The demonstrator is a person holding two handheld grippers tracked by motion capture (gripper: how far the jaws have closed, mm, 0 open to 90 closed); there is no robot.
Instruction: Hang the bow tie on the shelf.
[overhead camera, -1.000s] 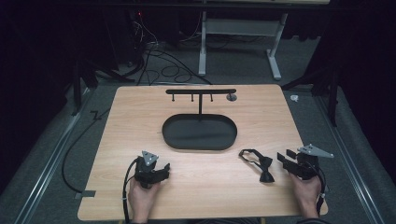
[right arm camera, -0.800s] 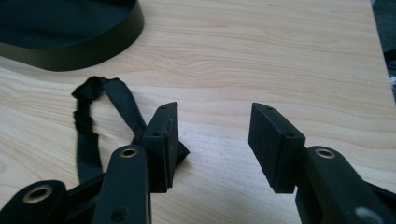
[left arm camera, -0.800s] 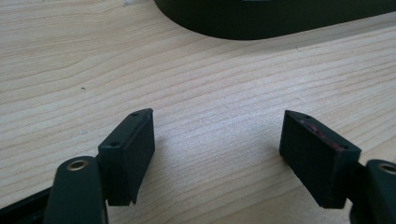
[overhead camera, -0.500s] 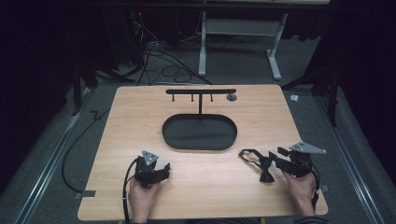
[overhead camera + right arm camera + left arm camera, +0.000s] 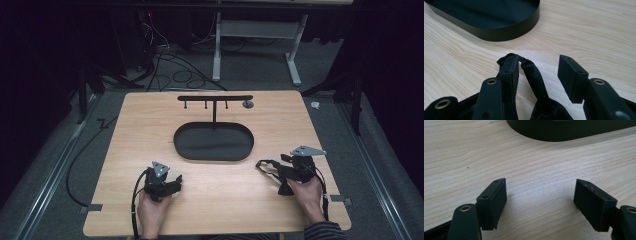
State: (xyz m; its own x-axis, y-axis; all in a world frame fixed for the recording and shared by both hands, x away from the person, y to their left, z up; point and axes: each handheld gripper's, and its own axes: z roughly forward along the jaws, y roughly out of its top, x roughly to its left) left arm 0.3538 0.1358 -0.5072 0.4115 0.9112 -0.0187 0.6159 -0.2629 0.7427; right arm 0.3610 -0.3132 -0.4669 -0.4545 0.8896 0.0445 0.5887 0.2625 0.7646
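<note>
The black strap (image 5: 534, 75) lies on the table (image 5: 210, 200) near its right front, just right of the oval tray (image 5: 214, 142). The right gripper (image 5: 537, 72) has slid left onto it since a second ago, jaws spread around a loop, not pinching: a grab looks close. The left gripper (image 5: 540, 195) rests, jaws spread, empty.

A black oval tray (image 5: 200, 152) sits mid-table (image 5: 125, 145), a T-shaped hook rack (image 5: 215, 98) rising behind it. Cables (image 5: 170, 65) lie on the floor beyond.
</note>
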